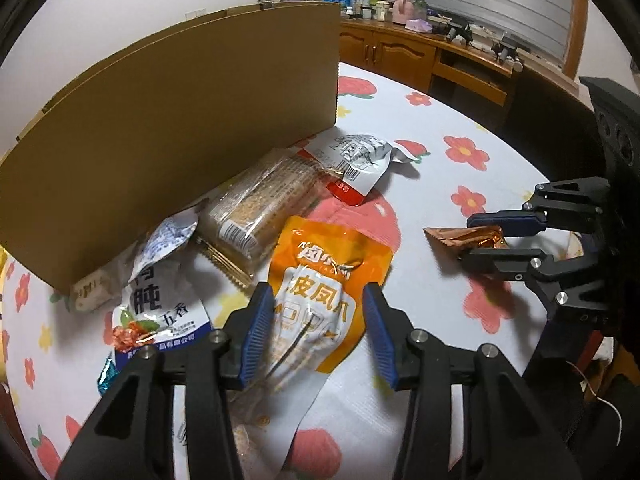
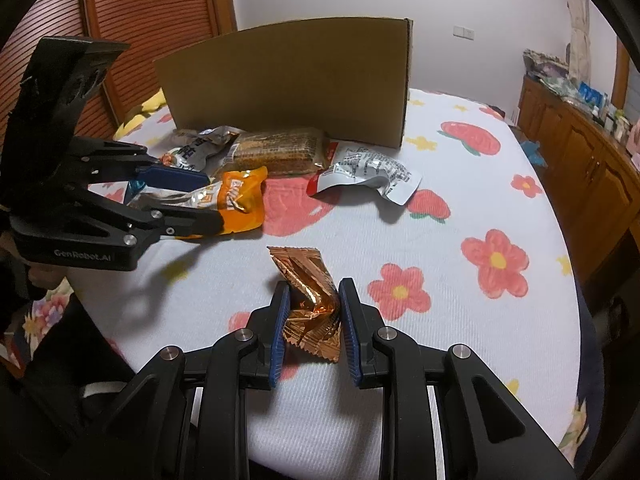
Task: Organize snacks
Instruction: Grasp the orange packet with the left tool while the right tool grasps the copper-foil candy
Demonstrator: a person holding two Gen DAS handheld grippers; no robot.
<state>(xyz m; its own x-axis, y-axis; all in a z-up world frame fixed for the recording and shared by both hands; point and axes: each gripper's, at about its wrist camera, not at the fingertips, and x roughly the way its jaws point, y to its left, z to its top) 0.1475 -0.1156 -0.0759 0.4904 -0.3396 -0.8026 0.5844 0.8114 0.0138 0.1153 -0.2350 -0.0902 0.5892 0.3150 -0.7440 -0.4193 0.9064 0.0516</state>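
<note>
Your table (image 2: 460, 208) with its flowered cloth carries everything, and the tall cardboard box (image 1: 192, 120) stands at its far side, open at the top, with its near wall facing you. Most of the snacks lie heaped against the foot of that wall: a clear-wrapped cracker pack (image 1: 260, 204), a white-and-blue pouch (image 1: 160, 296) on the left end, and a silver-and-red pouch (image 1: 360, 156) on the right end.

Nearer you lies the orange pouch (image 1: 328, 280), its long axis running away from you toward the box. Your left gripper (image 1: 320, 320) straddles the near half of it, jaws partly apart; in the right wrist view the pouch's silver end seems to sit between the pads, but whether they press it you cannot tell from here. The box lies straight ahead of this hand, past the heap, so it looks the nearer hand to it.

Smallest is the copper foil snack (image 2: 308, 304), pinched crumpled in your right gripper (image 2: 314, 320), whose jaws are closed tight on it. The box is well apart from it, forward and to the left, and I'd judge you must lift over the near wall to drop it in
</note>
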